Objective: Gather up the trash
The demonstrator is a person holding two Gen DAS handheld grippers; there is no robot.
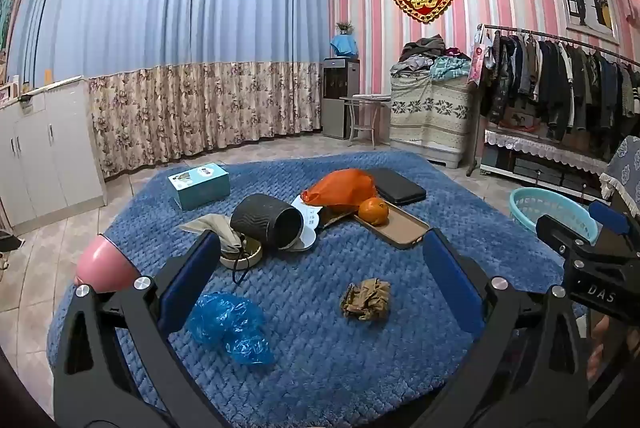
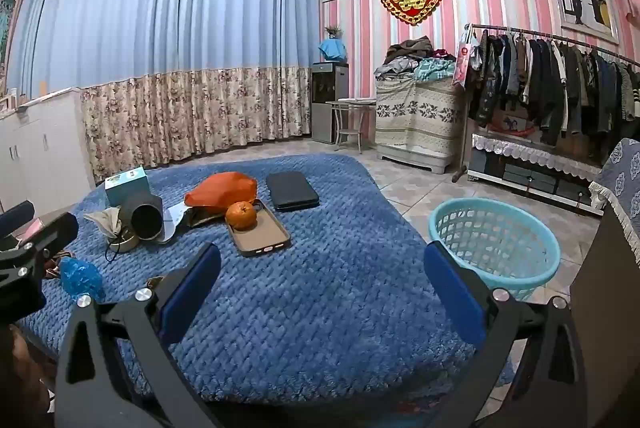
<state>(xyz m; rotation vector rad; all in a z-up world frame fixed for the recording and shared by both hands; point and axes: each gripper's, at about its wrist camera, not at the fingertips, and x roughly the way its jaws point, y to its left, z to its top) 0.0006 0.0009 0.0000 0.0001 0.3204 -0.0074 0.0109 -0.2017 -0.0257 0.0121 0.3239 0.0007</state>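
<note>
A crumpled brown paper wad [image 1: 366, 299] and a crumpled blue plastic bag [image 1: 232, 326] lie on the blue blanket-covered table [image 1: 320, 368]. An orange plastic bag [image 1: 342, 190] lies further back. My left gripper [image 1: 320, 256] is open and empty, hovering above the paper wad and blue bag. My right gripper [image 2: 322, 264] is open and empty over bare blanket [image 2: 320, 308]. The blue bag [image 2: 80, 278] shows at the left of the right wrist view. A turquoise basket [image 2: 496, 248] stands on the floor to the right.
On the table: a tipped black cup [image 1: 268, 224], beige cloth [image 1: 212, 226], a white bowl [image 1: 244, 256], teal box [image 1: 200, 184], an orange [image 1: 373, 211] on a phone case [image 1: 400, 224], black wallet [image 1: 400, 186], pink cup [image 1: 105, 264]. Clothes rack [image 1: 560, 84] stands right.
</note>
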